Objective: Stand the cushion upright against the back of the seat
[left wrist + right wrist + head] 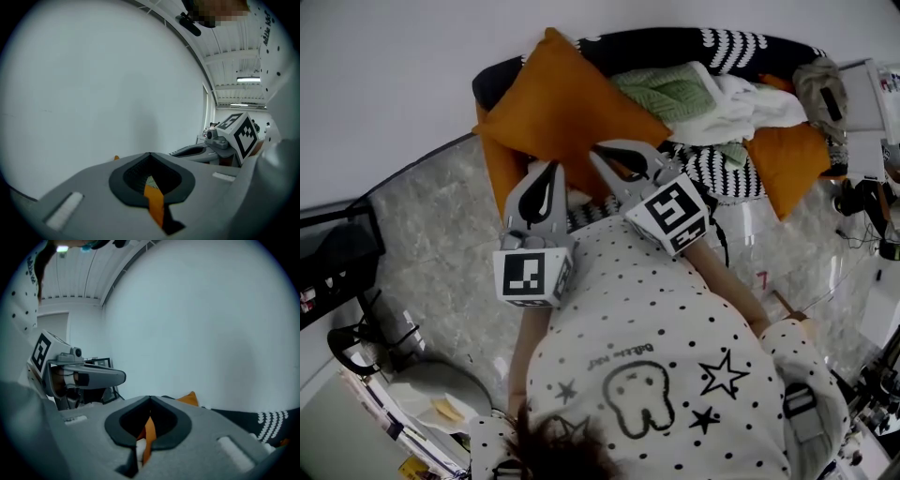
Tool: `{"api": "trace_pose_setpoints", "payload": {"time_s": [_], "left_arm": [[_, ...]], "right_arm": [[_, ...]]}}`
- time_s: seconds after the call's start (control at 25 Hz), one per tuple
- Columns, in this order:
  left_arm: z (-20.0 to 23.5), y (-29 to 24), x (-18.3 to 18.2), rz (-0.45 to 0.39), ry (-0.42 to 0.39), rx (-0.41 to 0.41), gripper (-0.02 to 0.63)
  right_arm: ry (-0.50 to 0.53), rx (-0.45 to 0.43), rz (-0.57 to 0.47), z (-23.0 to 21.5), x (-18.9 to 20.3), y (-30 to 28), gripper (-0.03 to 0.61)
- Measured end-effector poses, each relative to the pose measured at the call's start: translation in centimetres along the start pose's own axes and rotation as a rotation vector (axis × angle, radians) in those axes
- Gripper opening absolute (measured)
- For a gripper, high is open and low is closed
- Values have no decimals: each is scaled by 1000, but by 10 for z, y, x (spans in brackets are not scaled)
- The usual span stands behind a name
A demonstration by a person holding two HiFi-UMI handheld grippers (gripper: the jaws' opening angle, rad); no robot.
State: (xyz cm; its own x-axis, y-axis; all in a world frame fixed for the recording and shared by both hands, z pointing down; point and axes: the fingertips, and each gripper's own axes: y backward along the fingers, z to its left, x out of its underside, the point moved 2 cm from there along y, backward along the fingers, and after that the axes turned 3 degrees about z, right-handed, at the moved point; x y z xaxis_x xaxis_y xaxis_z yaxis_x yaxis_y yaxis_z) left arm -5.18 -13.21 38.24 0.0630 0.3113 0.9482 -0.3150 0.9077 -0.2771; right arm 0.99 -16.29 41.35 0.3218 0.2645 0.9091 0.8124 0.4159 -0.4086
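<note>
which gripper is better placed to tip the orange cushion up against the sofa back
Right, by a little. Both are shut on the near edge of the orange square fabric cushion, but the right gripper grips closer to the cushion's middle, so it can probably steer the tilt. The left gripper holds nearer the side.

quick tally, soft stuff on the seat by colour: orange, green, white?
orange cushion: 2
green knit throw: 1
white cloth: 1
Total: 4
</note>
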Motion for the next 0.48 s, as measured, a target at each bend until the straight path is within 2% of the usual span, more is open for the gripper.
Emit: {"api": "trace_pose_setpoints", "payload": {"time_s": [0.48], "left_arm": [[1, 1, 0, -5, 18, -12, 3]], "right_arm": [[19, -7, 18, 3, 2, 0, -2]]}}
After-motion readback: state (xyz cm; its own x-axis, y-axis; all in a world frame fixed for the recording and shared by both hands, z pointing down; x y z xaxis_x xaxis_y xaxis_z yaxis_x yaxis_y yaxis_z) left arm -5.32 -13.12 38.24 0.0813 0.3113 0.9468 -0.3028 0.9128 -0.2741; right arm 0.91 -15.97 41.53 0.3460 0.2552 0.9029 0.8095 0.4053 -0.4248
